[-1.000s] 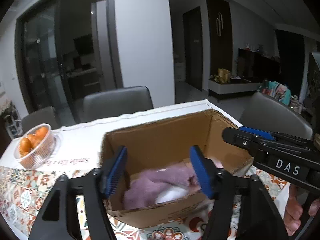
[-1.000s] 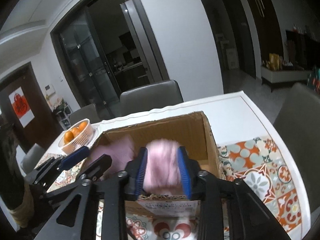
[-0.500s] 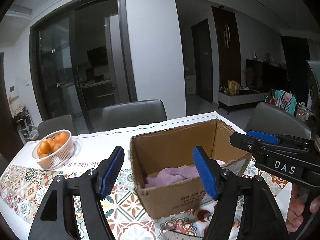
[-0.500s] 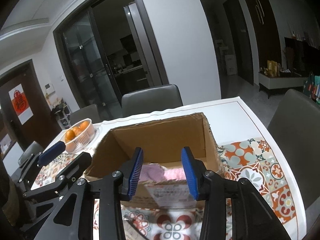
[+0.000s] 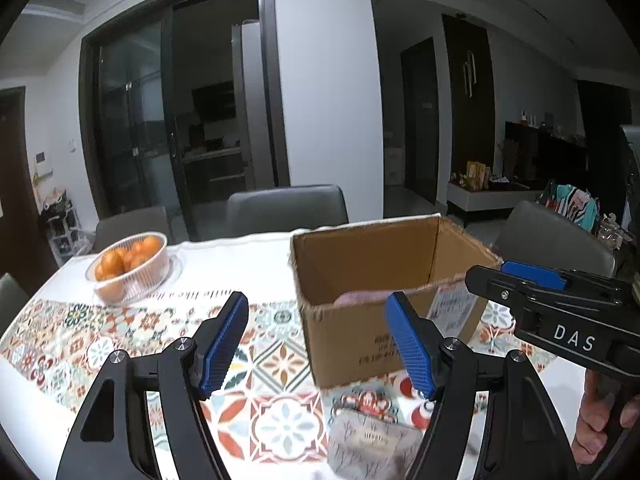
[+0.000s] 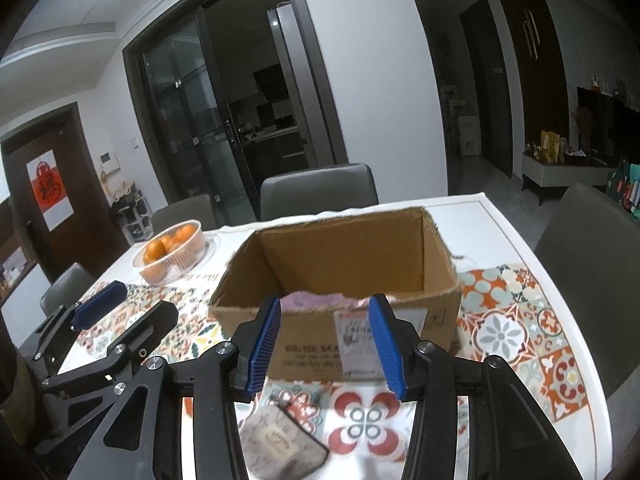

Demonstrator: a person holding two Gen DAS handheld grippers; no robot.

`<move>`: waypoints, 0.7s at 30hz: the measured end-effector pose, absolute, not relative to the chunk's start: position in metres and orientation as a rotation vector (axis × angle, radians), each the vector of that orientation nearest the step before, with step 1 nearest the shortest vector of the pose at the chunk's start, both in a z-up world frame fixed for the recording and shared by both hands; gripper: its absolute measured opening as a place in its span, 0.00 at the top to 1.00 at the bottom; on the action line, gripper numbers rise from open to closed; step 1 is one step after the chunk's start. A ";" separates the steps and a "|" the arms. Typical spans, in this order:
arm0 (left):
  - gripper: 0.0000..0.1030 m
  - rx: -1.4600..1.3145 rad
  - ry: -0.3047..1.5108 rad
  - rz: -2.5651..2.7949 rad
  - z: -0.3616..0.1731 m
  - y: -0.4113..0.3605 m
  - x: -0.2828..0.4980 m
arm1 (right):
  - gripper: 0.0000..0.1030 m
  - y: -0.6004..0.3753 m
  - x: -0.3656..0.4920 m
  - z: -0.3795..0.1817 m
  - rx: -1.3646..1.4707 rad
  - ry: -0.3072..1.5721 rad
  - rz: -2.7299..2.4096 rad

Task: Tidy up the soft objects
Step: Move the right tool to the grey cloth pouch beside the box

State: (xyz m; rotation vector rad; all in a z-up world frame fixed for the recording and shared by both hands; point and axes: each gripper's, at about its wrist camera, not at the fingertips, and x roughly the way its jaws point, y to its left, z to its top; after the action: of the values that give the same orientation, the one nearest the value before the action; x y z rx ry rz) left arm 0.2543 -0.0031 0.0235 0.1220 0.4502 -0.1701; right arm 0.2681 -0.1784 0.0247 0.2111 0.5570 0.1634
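An open cardboard box (image 5: 360,332) stands on the patterned tablecloth; it also shows in the right wrist view (image 6: 320,344). Pink and purple soft cloth (image 6: 316,302) lies inside it, its top just visible over the near wall (image 5: 356,298). A grey fabric pouch (image 6: 280,446) lies on the table in front of the box, also seen in the left wrist view (image 5: 368,446). My left gripper (image 5: 316,348) is open and empty, short of the box. My right gripper (image 6: 324,344) is open and empty, above the pouch.
A clear bowl of oranges (image 5: 130,266) stands at the far left of the table (image 6: 174,252). Grey chairs (image 5: 286,210) stand behind the table and one at the right (image 6: 592,248). The table's right edge (image 6: 576,336) is near the box.
Both grippers have pulled back and up from the box. The right gripper let go of the pink soft thing, which now lies in the box. The pouch has come into view.
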 end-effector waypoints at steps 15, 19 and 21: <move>0.27 0.064 0.595 -0.106 -0.013 0.027 0.226 | 0.45 -0.144 0.243 -0.016 0.155 0.691 0.197; 0.24 0.076 0.624 -0.084 -0.022 0.031 0.221 | 0.45 -0.136 0.240 -0.031 0.140 0.742 0.214; 0.23 0.091 0.633 -0.071 -0.026 0.033 0.217 | 0.45 -0.132 0.238 -0.038 0.136 0.763 0.223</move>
State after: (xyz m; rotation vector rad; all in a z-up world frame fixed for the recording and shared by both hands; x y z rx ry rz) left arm 0.2166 0.0334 -0.0262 0.0911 0.6328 -0.0714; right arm 0.2379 -0.1323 -0.0381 0.1358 0.7631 0.2230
